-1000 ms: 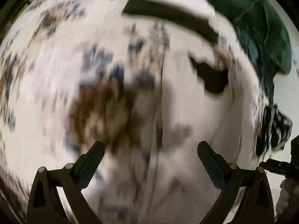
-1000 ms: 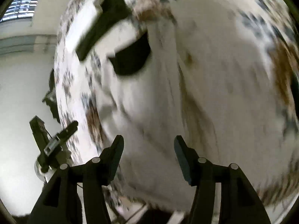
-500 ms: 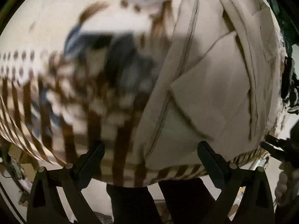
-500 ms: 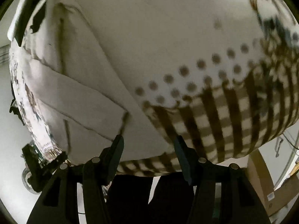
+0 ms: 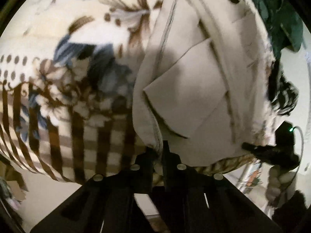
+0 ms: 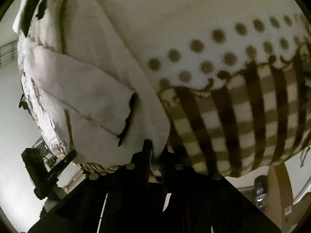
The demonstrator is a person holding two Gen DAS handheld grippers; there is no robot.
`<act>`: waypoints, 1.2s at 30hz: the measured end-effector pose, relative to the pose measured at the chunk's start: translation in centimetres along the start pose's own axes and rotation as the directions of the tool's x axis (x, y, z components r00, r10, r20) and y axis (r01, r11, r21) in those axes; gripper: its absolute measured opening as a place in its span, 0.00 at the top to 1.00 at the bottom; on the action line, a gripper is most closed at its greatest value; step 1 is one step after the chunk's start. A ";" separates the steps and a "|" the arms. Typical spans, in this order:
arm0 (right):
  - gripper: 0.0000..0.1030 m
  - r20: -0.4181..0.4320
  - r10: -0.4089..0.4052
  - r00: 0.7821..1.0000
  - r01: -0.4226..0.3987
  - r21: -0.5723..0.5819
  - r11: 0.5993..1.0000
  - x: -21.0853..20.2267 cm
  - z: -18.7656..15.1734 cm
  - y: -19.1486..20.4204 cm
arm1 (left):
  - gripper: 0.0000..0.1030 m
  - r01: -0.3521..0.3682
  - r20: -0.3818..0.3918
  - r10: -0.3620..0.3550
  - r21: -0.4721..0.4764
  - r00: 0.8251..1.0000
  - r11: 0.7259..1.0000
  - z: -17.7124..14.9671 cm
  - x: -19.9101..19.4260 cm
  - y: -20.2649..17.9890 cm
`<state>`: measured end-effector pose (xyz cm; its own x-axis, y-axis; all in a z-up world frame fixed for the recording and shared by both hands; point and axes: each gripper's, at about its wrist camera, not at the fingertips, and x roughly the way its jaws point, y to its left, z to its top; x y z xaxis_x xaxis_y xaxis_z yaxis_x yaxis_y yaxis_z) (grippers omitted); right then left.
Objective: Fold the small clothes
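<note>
A beige garment [image 5: 196, 89] with seams and a pocket flap lies on a patterned blanket. My left gripper [image 5: 159, 151] is shut on its near hem corner. In the right wrist view the same beige garment [image 6: 87, 97] fills the left side, and my right gripper [image 6: 156, 151] is shut on its other near corner. Each gripper shows in the other's view: the right one at the far right of the left wrist view [image 5: 272, 151], the left one at the lower left of the right wrist view [image 6: 50, 170].
The blanket [image 5: 68, 97] has brown stripes, dots and blue flowers and drops off at its near edge [image 6: 243, 136]. A dark green cloth [image 5: 281, 19] and a black-and-white cloth [image 5: 281, 97] lie at the far right. A bottle [image 6: 260, 192] stands on the floor.
Both grippers moved to the garment's near edge and closed on its hem corners; half a second ago both were open.
</note>
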<state>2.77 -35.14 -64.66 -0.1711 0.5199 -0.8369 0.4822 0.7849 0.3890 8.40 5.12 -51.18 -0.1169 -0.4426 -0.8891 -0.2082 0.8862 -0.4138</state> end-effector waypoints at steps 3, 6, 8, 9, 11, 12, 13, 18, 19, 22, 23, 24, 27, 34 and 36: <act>0.97 0.025 0.045 0.999 -0.045 -0.011 0.999 -1.0 -1.2 1.8 | 0.95 0.078 0.038 -0.076 -0.061 0.996 0.995 0.1 -1.9 0.1; 0.97 0.052 0.117 0.992 -0.116 -0.018 0.993 -3.2 -1.6 3.7 | 0.95 0.151 0.103 -0.139 -0.117 0.985 0.982 1.7 -4.6 0.7; 0.97 0.087 0.157 0.984 -0.155 -0.034 0.987 -5.3 -1.3 5.3 | 0.95 0.203 0.158 -0.180 -0.144 0.971 0.968 3.7 -6.2 0.7; 0.97 0.108 0.180 0.978 -0.176 -0.042 0.983 -6.2 -0.8 6.2 | 0.95 0.227 0.176 -0.200 -0.151 0.964 0.962 4.8 -6.6 0.6; 0.97 0.144 0.212 0.967 -0.206 -0.052 0.977 -7.8 0.5 7.5 | 0.95 0.268 0.224 -0.230 -0.157 0.947 0.951 7.7 -7.3 0.4; 0.97 0.164 0.230 0.959 -0.223 -0.057 0.973 -8.6 1.4 8.3 | 0.95 0.284 0.240 -0.243 -0.150 0.940 0.947 9.3 -7.7 0.1; 0.97 0.188 0.248 0.950 -0.240 -0.065 0.969 -9.4 2.8 9.2 | 0.95 0.290 0.260 -0.246 -0.145 0.934 0.946 11.2 -7.9 -0.1; 0.96 0.318 0.293 0.902 -0.287 -0.066 0.956 -11.4 10.3 12.1 | 0.63 0.383 0.305 -0.308 -0.231 0.901 0.894 17.1 -6.8 1.2; 0.90 0.319 0.297 0.900 -0.295 -0.058 0.954 -11.2 11.3 12.3 | 0.42 0.408 0.343 -0.319 -0.228 0.884 0.884 17.0 -7.4 1.6; 0.48 0.362 0.285 0.888 -0.262 -0.112 0.958 -12.0 11.2 13.4 | 0.30 0.396 0.411 -0.290 -0.200 0.864 0.896 15.6 -8.8 2.8; 0.45 0.380 0.257 0.889 -0.222 -0.132 0.966 -12.2 10.9 13.7 | 0.30 0.366 0.410 -0.264 -0.194 0.873 0.910 15.3 -9.0 3.1; 0.45 0.391 0.219 0.894 -0.173 -0.151 0.973 -12.1 10.9 13.9 | 0.30 0.324 0.404 -0.228 -0.187 0.886 0.927 15.0 -8.8 3.2; 0.45 0.367 0.149 0.918 -0.089 -0.177 0.980 -10.8 11.3 14.1 | 0.30 0.155 0.351 -0.105 -0.119 0.931 0.981 14.7 -7.8 2.7; 0.45 0.353 0.031 0.935 0.084 -0.306 0.948 -8.3 11.5 17.9 | 0.30 -0.031 0.302 0.012 0.057 0.953 0.998 15.1 -5.5 -2.0; 0.45 0.369 0.029 0.929 0.107 -0.342 0.933 -8.3 11.5 19.5 | 0.30 -0.072 0.313 0.040 0.093 0.949 0.993 15.5 -5.2 -3.2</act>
<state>23.48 -28.05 -54.55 0.1721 0.3816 -0.9082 0.1377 0.9036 0.4057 24.74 6.67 -48.23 0.1848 -0.3420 -0.9214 -0.1074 0.9249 -0.3648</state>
